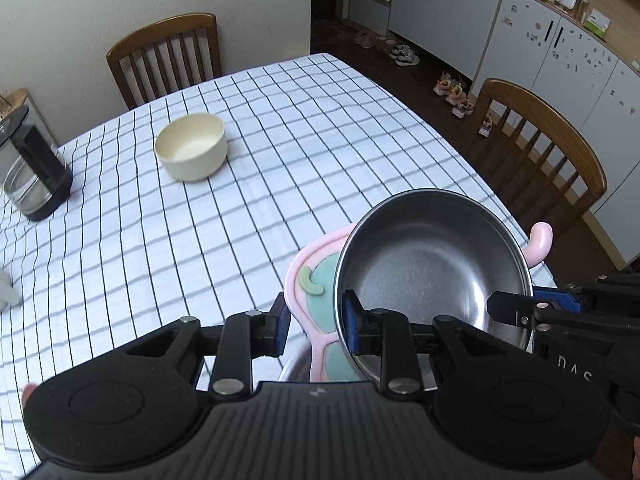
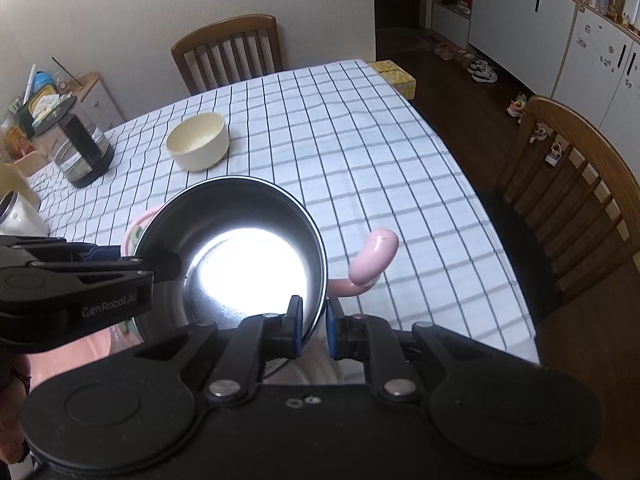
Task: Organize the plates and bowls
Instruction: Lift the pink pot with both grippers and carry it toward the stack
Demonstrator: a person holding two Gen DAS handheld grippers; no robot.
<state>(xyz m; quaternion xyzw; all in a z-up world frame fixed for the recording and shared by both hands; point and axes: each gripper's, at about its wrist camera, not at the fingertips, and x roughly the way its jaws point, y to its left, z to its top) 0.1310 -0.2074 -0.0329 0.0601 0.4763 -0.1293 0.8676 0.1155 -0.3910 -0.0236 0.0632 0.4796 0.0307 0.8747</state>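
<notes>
A steel bowl (image 1: 432, 272) is held tilted above a pink plate (image 1: 316, 300) with a green pattern, near the table's front right corner. My left gripper (image 1: 316, 328) straddles the near rim of the pink plate and the bowl's left edge, jaws partly apart. My right gripper (image 2: 313, 330) is shut on the steel bowl's rim (image 2: 316, 312); it also shows in the left wrist view (image 1: 516, 308). The left gripper (image 2: 160, 264) reaches in at the bowl's left rim. A cream bowl (image 1: 191, 148) stands upright further back on the table, also in the right wrist view (image 2: 199, 146).
The table has a white checked cloth (image 1: 280, 140). A glass kettle (image 1: 32, 176) stands at the left. Wooden chairs stand behind (image 1: 164, 56) and to the right (image 1: 544, 148). A yellow tissue box (image 2: 392, 74) sits at the far right corner. A second steel rim (image 1: 296, 364) shows below the plate.
</notes>
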